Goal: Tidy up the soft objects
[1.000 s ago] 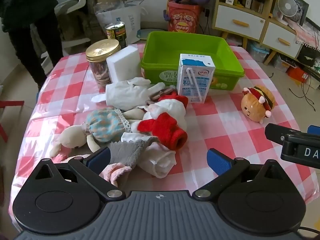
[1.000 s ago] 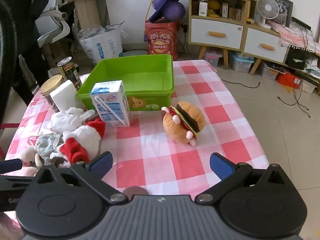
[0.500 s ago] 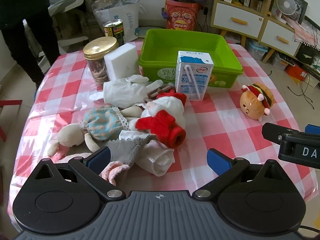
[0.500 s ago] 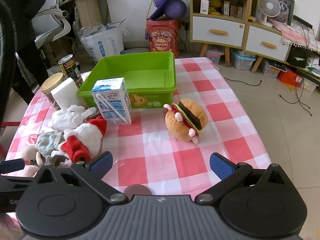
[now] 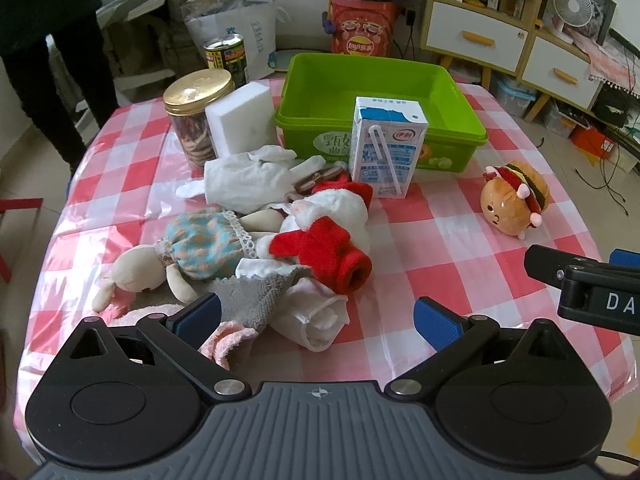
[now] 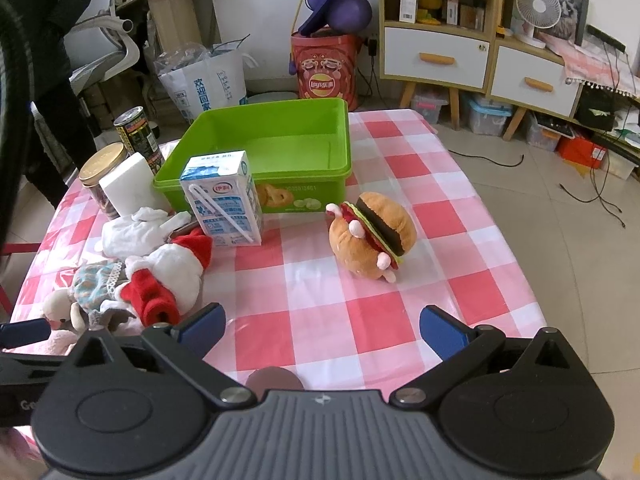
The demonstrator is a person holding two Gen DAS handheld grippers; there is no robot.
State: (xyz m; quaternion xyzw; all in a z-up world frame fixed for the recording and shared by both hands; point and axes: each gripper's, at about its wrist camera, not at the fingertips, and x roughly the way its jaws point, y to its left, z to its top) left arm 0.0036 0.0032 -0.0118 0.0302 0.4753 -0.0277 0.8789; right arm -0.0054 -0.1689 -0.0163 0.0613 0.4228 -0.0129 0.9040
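Both: left tongs [image 5: 316,316] apart above soft pile [image 5: 280,248]; right tongs [image 6: 322,326] apart, burger plush [image 6: 372,236] ahead.

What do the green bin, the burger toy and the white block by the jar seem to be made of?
Green bin: looks like hard moulded plastic, smooth with a slight sheen and a rolled rim.
Burger toy: plush fabric, fuzzy and matte, with stitched stuffed layers.
White block: probably foam sponge; matte, evenly white, soft-edged, though I can't be certain from its look alone.
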